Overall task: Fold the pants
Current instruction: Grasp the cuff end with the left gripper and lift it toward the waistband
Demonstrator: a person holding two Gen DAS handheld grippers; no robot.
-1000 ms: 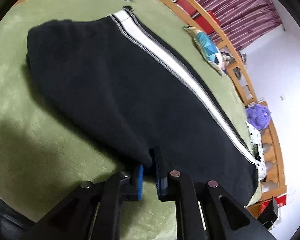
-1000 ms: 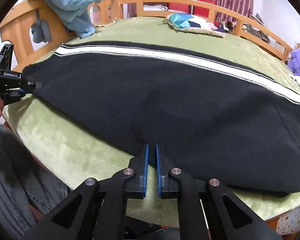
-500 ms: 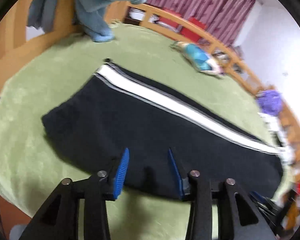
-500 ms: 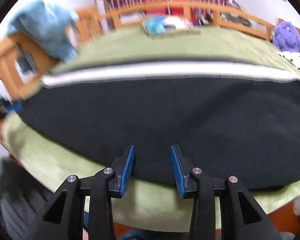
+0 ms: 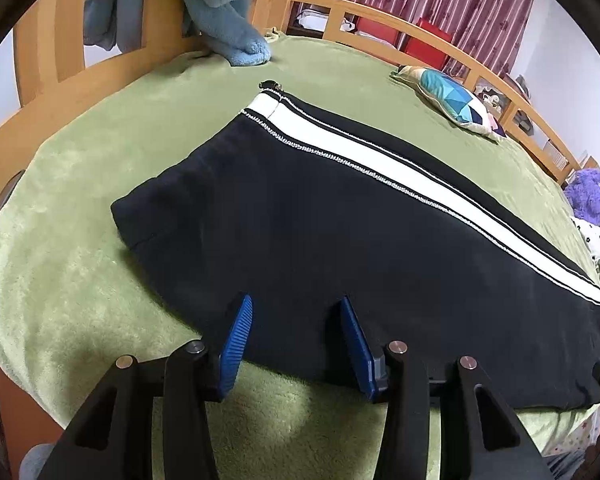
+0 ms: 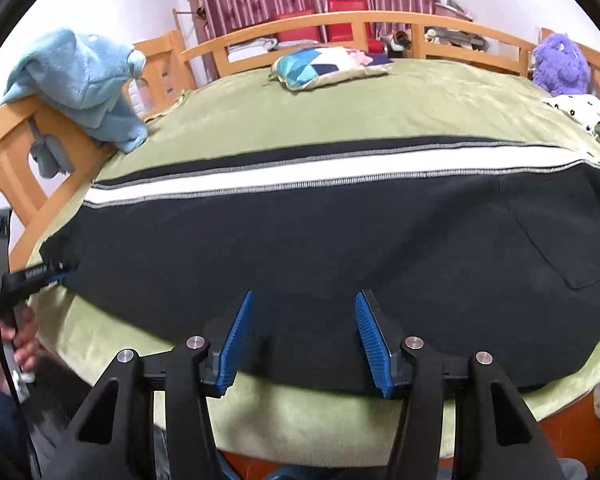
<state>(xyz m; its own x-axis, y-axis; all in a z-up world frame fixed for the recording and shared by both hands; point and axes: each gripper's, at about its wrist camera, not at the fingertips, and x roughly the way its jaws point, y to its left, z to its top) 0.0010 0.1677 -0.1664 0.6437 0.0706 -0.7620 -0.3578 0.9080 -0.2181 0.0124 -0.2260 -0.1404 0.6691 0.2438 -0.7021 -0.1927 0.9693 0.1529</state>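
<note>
Black pants (image 5: 340, 216) with a white side stripe lie flat, folded lengthwise, across the green bed blanket (image 5: 80, 280); they also show in the right wrist view (image 6: 320, 248). My left gripper (image 5: 294, 312) is open and empty, just above the pants' near edge by the leg end. My right gripper (image 6: 306, 308) is open and empty over the near edge at mid-length. The left gripper (image 6: 58, 270) also shows at the far left of the right wrist view, beside the leg cuff.
A light blue blanket (image 6: 84, 84) hangs over the wooden bed frame (image 6: 8, 152). A patterned pillow (image 6: 324, 66) lies at the far side. A purple plush toy (image 6: 560, 64) and a dotted cloth (image 6: 580, 110) sit at the right.
Both grippers were shut on the pants' near edge a second ago; both have opened, let go and pulled back. The pants now lie flat.
</note>
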